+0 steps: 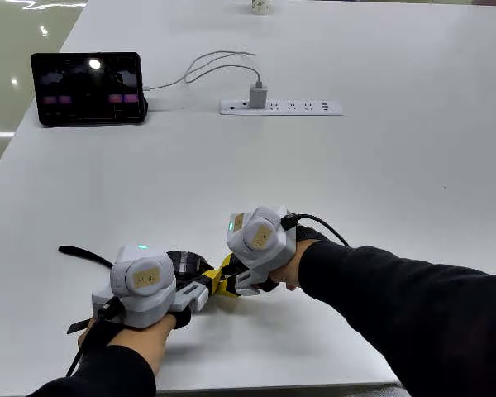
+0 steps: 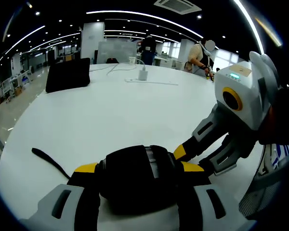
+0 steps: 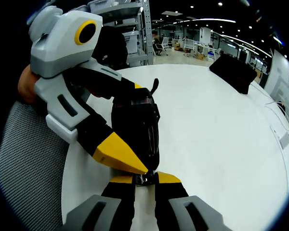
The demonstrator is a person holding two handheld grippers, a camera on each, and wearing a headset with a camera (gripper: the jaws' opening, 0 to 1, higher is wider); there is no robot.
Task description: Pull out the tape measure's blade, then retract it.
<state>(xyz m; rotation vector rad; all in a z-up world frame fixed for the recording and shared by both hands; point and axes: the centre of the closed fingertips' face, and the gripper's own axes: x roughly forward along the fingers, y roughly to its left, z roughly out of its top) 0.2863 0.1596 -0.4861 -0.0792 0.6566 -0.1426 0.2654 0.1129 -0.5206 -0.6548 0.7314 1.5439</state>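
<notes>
The black tape measure (image 1: 186, 265) lies on the white table (image 1: 331, 174) near its front edge, its black wrist strap (image 1: 83, 255) trailing left. My left gripper (image 1: 200, 283) is shut on the tape measure's body (image 2: 137, 175), with a yellow-tipped finger on each side. My right gripper (image 1: 225, 276) meets it from the right. In the right gripper view the right gripper (image 3: 145, 179) is shut on the small metal blade hook (image 3: 145, 178) at the case's mouth. The case (image 3: 137, 122) stands just beyond, and almost no blade is drawn out.
A dark tablet (image 1: 88, 87) stands at the back left. A white power strip (image 1: 281, 107) with a charger (image 1: 257, 94) and looped white cable lies behind the work. The table's front edge (image 1: 273, 387) runs just below the grippers.
</notes>
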